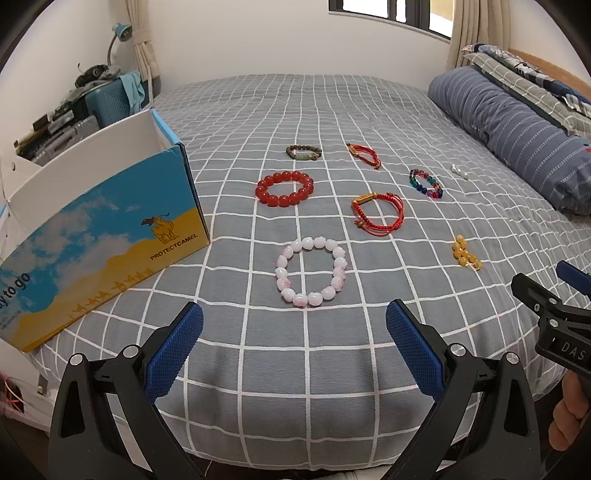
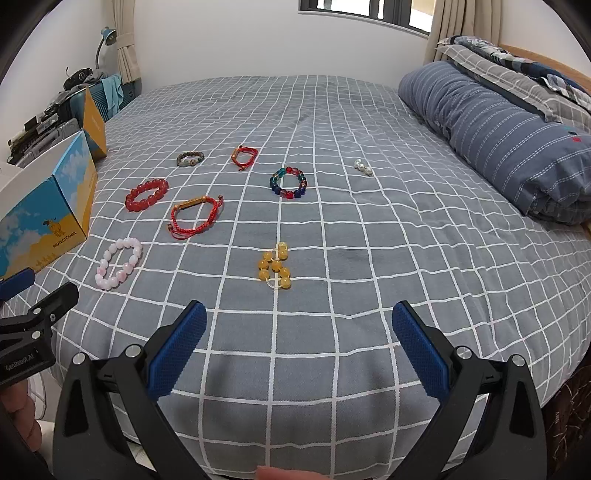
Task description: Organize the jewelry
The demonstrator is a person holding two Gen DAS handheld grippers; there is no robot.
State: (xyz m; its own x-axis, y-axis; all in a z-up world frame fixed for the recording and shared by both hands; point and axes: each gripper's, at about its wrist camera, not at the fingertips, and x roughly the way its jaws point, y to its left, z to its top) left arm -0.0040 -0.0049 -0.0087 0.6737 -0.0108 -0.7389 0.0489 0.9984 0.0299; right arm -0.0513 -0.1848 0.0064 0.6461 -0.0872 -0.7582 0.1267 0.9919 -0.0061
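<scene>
Several bracelets lie on the grey checked bedspread [image 1: 295,369]. A pink-white bead bracelet [image 1: 311,271] lies just ahead of my open, empty left gripper [image 1: 295,332]. Behind it are a red bead bracelet [image 1: 284,186], a red cord bracelet [image 1: 376,212], a dark bead bracelet [image 1: 303,151], a small red cord bracelet [image 1: 365,154], a multicoloured bead bracelet [image 1: 425,182] and a yellow bead bracelet [image 1: 466,253]. My right gripper [image 2: 299,332] is open and empty, just short of the yellow bead bracelet [image 2: 275,266]. An open blue-yellow box [image 1: 92,236] stands at the left.
A rolled blue striped duvet [image 2: 509,140] and pillows lie along the bed's right side. A small white bead piece [image 2: 362,167] lies near it. Suitcases and a lamp [image 1: 122,31] stand beyond the bed's left edge. The bed's front edge is right below both grippers.
</scene>
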